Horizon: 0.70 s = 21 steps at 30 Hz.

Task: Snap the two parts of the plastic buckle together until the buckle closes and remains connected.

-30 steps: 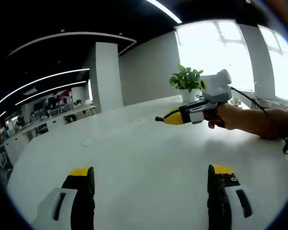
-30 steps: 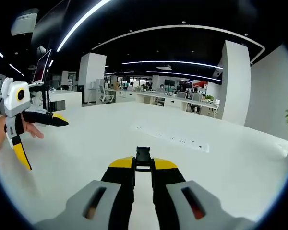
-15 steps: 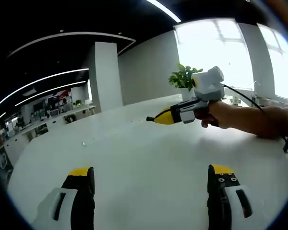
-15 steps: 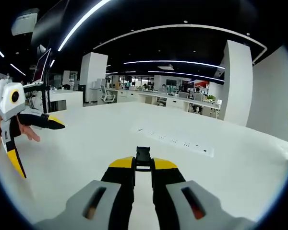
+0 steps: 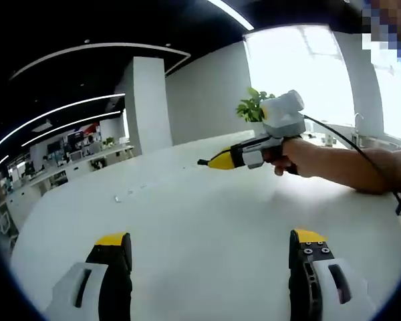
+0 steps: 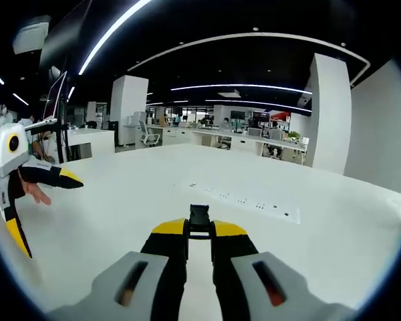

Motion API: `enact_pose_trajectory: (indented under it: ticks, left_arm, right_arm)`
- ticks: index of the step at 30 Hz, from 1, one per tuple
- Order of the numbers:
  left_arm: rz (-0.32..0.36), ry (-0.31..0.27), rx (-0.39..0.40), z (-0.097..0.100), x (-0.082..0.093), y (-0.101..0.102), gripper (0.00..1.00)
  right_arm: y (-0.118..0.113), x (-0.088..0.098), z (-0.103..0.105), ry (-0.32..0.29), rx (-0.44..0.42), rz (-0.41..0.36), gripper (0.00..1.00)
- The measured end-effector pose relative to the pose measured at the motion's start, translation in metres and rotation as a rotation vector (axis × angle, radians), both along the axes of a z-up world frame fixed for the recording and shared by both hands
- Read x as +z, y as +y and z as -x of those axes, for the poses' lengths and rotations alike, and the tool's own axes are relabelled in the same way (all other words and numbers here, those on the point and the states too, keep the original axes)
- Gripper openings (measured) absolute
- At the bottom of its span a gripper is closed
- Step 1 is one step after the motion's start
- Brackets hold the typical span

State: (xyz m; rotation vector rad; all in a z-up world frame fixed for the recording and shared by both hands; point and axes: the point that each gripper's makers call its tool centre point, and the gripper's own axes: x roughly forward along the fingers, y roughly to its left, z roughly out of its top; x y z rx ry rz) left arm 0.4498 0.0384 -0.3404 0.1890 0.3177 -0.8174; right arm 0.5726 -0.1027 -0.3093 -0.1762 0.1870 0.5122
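Honestly can't read a single word, number or logo anywhere here. The red signs on the far office wall (image 5: pixel 88 132), way behind the white table (image 5: pixel 207 221), are just blurry blobs, and the little marks on the tabletop (image 6: pixel 244 200) are too tiny to make out.

surface: white table (image 5: pixel 207 221) | on it: potted plant (image 5: pixel 255 110) at far edge

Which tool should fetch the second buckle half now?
Left, probably. The left tool stands open with nothing between its jaws, while the right tool is already shut on a small black buckle part. I can't see the other half on the white table.
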Motion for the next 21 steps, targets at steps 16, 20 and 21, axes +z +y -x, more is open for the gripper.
enact_pose_trajectory:
  ticks: [16,20,21]
  left_arm:
    - [0.000,-0.007,0.011,-0.002,0.003,0.002,1.00]
    - [-0.003,-0.004,0.008,-0.001,0.002,0.001,1.00]
    - [-0.003,-0.004,0.006,-0.001,0.002,0.000,1.00]
  right_arm:
    - [0.006,0.003,-0.019,-0.001,0.004,-0.019,0.11]
    - [0.008,0.000,-0.021,0.000,0.003,-0.002,0.11]
    - [0.008,0.000,-0.021,0.000,0.002,-0.003,0.11]
